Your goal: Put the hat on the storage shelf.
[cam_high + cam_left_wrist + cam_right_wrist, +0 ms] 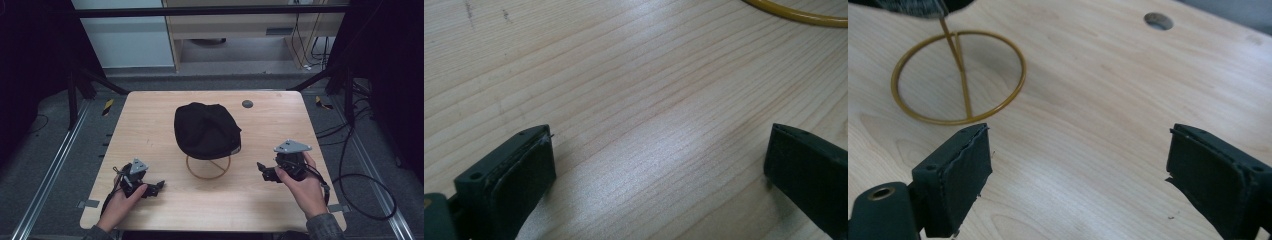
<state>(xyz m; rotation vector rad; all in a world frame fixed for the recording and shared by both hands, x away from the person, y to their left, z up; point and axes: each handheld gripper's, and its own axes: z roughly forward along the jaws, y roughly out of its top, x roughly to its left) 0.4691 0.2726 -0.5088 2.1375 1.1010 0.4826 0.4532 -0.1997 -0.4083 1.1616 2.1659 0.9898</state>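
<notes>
1. We are holding the left gripper (159,186) low over the tabletop (150,120), jaws spread wide and gripping nothing, pointing inward.
2. We are keeping the right gripper (261,169) wide apart too, wrist angled toward the centre.
3. Between them, the black cap (206,129) is sitting on its yellow wire stand (208,167), near both but apart from each.

black cap (206,129) | perched on gold wire stand (208,167) | table centre

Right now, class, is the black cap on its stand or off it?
On it. The cap sits atop the stand, whose ring base rests on the table.
</notes>
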